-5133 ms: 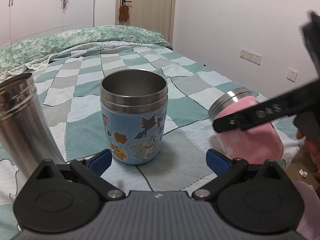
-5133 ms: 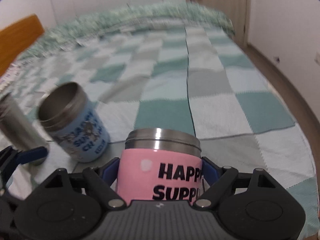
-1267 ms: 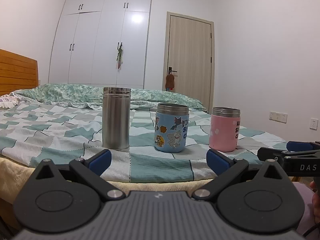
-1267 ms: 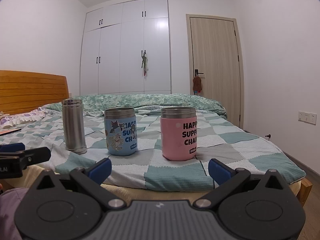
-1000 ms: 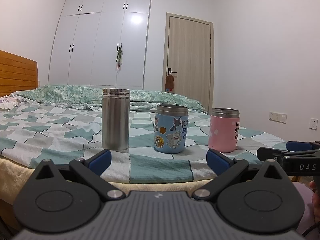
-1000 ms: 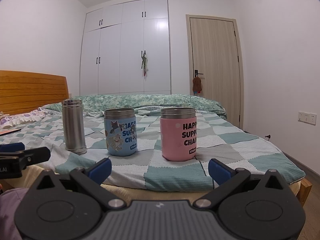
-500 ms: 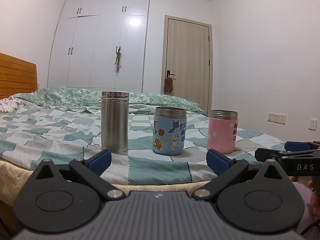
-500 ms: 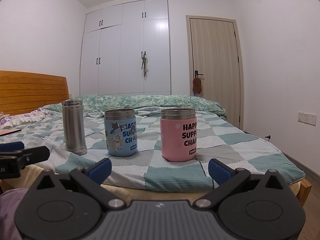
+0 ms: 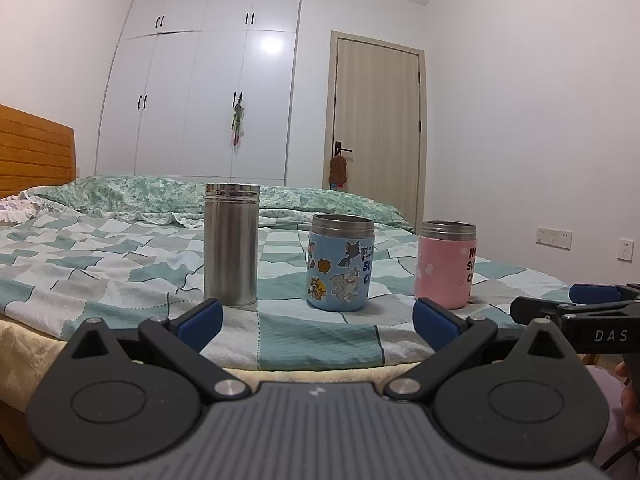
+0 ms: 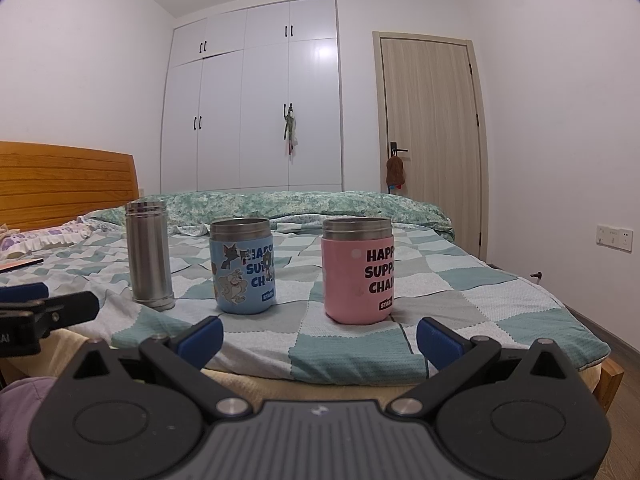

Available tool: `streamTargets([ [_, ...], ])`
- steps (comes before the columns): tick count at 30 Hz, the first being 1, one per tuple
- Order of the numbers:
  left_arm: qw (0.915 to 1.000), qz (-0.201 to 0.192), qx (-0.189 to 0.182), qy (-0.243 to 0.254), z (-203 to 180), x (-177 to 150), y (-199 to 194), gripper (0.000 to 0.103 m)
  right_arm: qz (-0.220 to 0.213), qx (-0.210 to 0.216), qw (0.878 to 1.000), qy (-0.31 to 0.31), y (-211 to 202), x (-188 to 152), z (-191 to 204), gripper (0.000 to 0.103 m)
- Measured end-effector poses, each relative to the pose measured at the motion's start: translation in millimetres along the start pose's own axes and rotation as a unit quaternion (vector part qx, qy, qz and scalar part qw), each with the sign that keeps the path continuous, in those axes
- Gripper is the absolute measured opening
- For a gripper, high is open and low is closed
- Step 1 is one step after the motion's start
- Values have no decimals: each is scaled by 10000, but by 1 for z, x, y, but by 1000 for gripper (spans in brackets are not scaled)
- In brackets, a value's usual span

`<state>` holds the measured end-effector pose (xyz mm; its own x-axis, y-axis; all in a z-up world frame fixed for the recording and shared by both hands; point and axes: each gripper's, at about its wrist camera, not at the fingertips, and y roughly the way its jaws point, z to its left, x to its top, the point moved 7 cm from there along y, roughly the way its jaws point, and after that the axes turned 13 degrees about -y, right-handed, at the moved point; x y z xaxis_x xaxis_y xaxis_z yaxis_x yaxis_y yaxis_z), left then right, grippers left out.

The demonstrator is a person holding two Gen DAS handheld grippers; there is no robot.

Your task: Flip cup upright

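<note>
Three containers stood upright in a row near the foot edge of the checked bedspread (image 10: 460, 292). The pink cup (image 10: 359, 270), printed with black lettering, sat mouth up at about 12 o'clock in the right wrist view and at about 2 o'clock in the left wrist view (image 9: 446, 264). Beside it, toward 9 o'clock and apart from it, stood the blue cup (image 10: 243, 266) covered with cartoon stickers, also mouth up; in the left wrist view it lay just right of 12 o'clock (image 9: 341, 264). Farther toward 9 o'clock stood the tall steel flask (image 10: 149, 254), which appeared just left of 12 o'clock in the left wrist view (image 9: 231, 244). None of the three touched another. The left gripper (image 9: 318, 316) was spread wide with nothing between its blue pads (image 9: 200, 320), and it was held off the bed's foot edge, well short of the containers. The right gripper (image 10: 318, 334) was likewise spread wide and empty, its blue fingertips (image 10: 440, 342) framing the pink cup from a distance. Each tool showed at the edge of the other's view: the right one at 3 o'clock (image 9: 576, 312), the left one at 9 o'clock (image 10: 44, 312). Behind the bed stood a white wardrobe (image 10: 256, 100) at 12 o'clock, a pale wooden door (image 10: 430, 140) at 1 o'clock and an orange headboard (image 10: 60, 184) at 10 o'clock.
</note>
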<state>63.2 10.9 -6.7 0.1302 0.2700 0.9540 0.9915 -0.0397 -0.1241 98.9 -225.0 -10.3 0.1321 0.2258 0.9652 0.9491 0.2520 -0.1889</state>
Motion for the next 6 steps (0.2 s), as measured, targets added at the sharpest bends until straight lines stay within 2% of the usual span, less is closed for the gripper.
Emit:
streamTargets([
  [6,10000,8,6,-4,1,0,1,103,-5,0,10000,-2,0,0,0,103],
])
